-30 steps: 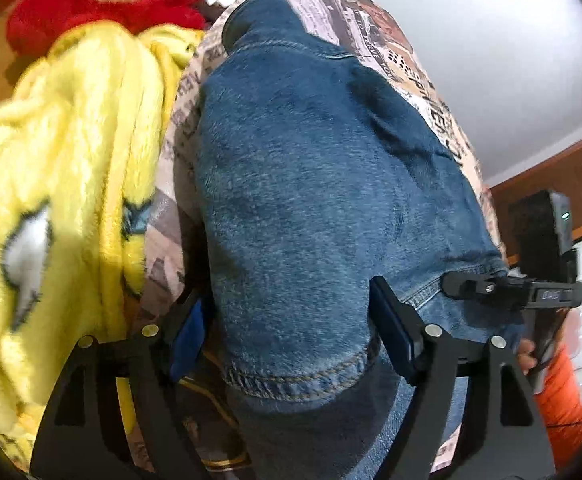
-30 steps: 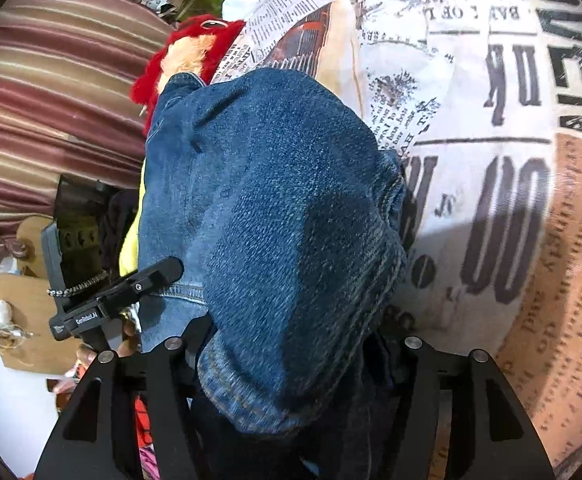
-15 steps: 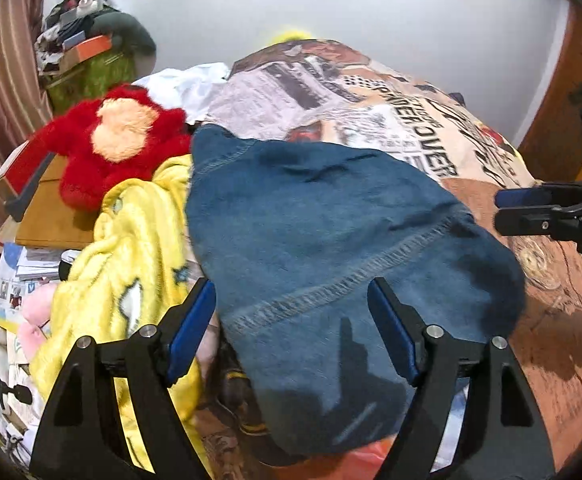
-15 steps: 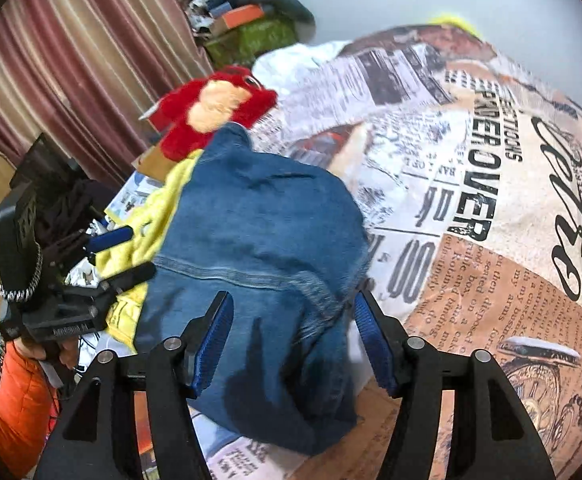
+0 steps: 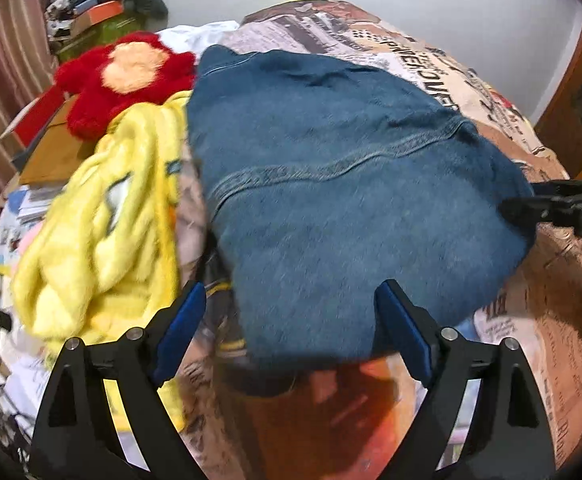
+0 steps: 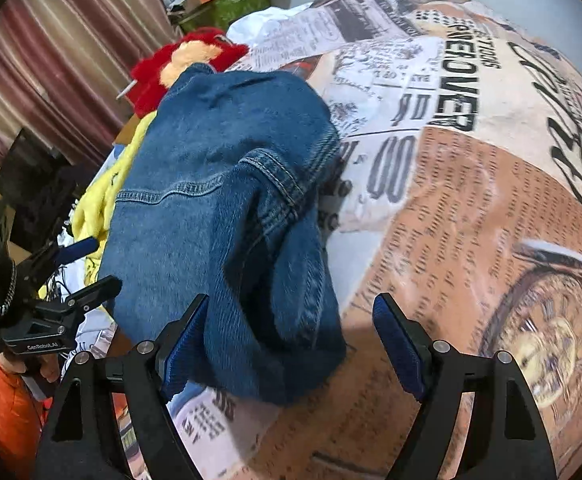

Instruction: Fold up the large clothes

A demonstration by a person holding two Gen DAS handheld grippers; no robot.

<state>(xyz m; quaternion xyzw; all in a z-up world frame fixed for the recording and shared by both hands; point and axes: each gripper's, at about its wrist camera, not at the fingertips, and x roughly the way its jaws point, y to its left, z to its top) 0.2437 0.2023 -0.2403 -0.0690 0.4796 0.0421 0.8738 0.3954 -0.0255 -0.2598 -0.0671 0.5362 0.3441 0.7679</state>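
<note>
On the newsprint-pattern bedspread [image 6: 471, 208]: folded denim jeans [image 5: 343, 200], heavy twill w/ raised seam across, lumpy mound shape. Fuzzy yellow blanket [image 5: 103, 232] just beside, red plush [image 5: 127, 76] behind. I see my left gripper [image 5: 291, 320] spread wide, holding nothing; right gripper [image 6: 291, 328] likewise wide, empty.

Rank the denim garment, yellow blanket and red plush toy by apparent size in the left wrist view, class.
1. denim garment
2. yellow blanket
3. red plush toy, though it lies farther from the camera, so its true size is unsure.
</note>
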